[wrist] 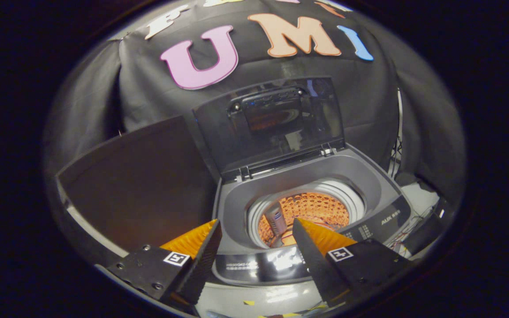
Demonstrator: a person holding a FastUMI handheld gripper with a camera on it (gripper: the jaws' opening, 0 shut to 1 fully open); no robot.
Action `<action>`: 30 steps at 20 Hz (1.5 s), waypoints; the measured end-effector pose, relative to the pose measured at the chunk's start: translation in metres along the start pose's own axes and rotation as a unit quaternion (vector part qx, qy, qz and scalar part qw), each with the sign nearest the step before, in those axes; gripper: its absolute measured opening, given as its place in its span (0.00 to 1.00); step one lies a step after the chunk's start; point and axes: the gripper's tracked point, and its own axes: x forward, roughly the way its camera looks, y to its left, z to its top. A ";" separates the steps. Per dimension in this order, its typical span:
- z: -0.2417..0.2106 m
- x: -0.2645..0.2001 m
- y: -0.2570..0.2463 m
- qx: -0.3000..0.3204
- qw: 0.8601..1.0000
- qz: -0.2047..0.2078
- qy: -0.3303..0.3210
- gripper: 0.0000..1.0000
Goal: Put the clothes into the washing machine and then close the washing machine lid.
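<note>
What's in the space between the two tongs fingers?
In the gripper view, the open tongs hold nothing. Between the fingers you see the washing machine's front rim, and just beyond it the drum with the lid standing up.

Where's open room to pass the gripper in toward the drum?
The drum mouth lies open just beyond the open gripper, under the raised lid. The dark board bounds the washer's left; cables crowd its right.

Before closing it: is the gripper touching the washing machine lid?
Apart. In the gripper view the open gripper sits near the drum; the raised lid stands well beyond its fingertips.
</note>
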 end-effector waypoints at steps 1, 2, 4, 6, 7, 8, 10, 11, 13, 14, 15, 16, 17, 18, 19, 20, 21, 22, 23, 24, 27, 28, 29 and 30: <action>0.004 -0.014 0.003 0.003 1.000 0.000 -0.005 0.98; 0.009 -0.029 0.007 0.003 1.000 0.001 -0.011 0.97; 0.020 -0.053 0.015 -0.006 1.000 0.002 -0.030 0.97; 0.024 -0.072 0.025 -0.008 0.999 0.005 -0.036 0.97; 0.025 -0.079 0.031 -0.006 0.999 0.011 -0.035 0.97; 0.028 -0.082 0.037 -0.005 0.999 0.018 -0.037 0.97; 0.032 -0.083 0.041 -0.023 0.999 0.023 -0.039 0.97; 0.034 -0.082 0.042 -0.033 0.998 0.025 -0.040 0.97; 0.035 -0.083 0.041 -0.044 0.998 0.028 -0.043 0.97; 0.036 -0.084 0.041 -0.041 0.998 0.030 -0.046 0.98; 0.039 -0.086 0.040 -0.034 0.998 0.031 -0.053 0.98; 0.043 -0.087 0.037 -0.027 0.997 0.031 -0.061 0.98; 0.046 -0.089 0.034 -0.025 0.997 0.029 -0.069 0.97; 0.049 -0.092 0.029 -0.025 0.997 0.024 -0.075 0.97; 0.053 -0.093 0.026 -0.029 0.996 0.021 -0.081 0.97; 0.055 -0.093 0.024 -0.036 0.996 0.017 -0.084 0.97; 0.058 -0.095 0.021 -0.043 0.995 0.012 -0.087 0.97; 0.060 -0.097 0.024 -0.051 0.994 0.012 -0.091 0.97; 0.063 -0.099 0.029 -0.058 0.994 0.014 -0.093 0.97; 0.068 -0.102 0.036 -0.066 0.993 0.018 -0.100 0.97; 0.083 -0.120 0.056 -0.081 0.988 0.024 -0.129 0.98; 0.086 -0.124 0.063 -0.082 0.986 0.027 -0.142 0.97; 0.090 -0.128 0.069 -0.087 0.984 0.030 -0.153 0.97; 0.092 -0.129 0.072 -0.093 0.982 0.029 -0.160 0.97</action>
